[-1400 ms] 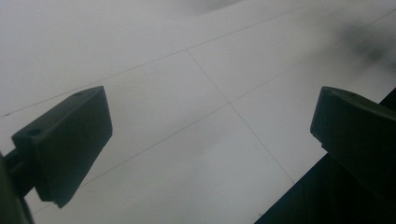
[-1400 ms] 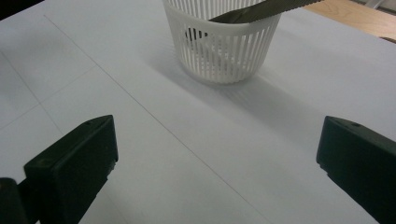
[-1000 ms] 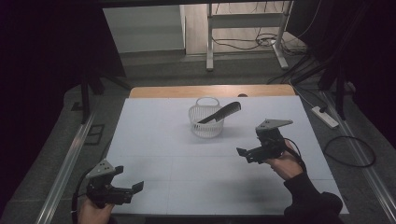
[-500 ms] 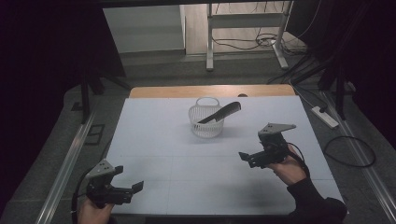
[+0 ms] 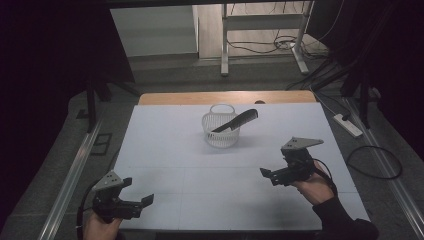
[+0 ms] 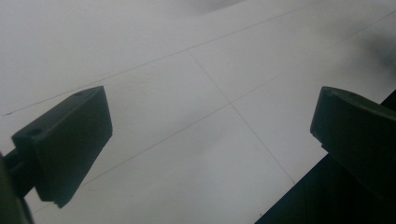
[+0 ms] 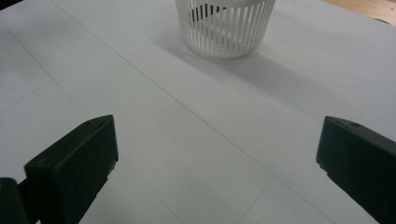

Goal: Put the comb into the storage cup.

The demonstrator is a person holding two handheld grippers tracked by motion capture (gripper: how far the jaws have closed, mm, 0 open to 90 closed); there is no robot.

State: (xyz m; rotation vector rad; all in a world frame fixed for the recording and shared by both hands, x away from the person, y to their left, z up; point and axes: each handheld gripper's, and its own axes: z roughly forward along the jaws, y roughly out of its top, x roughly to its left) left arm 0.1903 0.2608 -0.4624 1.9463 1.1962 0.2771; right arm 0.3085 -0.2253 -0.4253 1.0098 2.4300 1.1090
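High view: my right gripper and left gripper sit well apart from the basket holding a black comb. Left gripper view — jaws wide, empty. Right gripper view — jaws wide, empty; a clumsy reach could tip the basket.

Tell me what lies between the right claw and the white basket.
Nothing: bare white table separates the right claw from the basket, as the right gripper view shows.

Ahead of my right gripper, bare table runs clear between my spread jaws up to the white basket, the one obstacle there.
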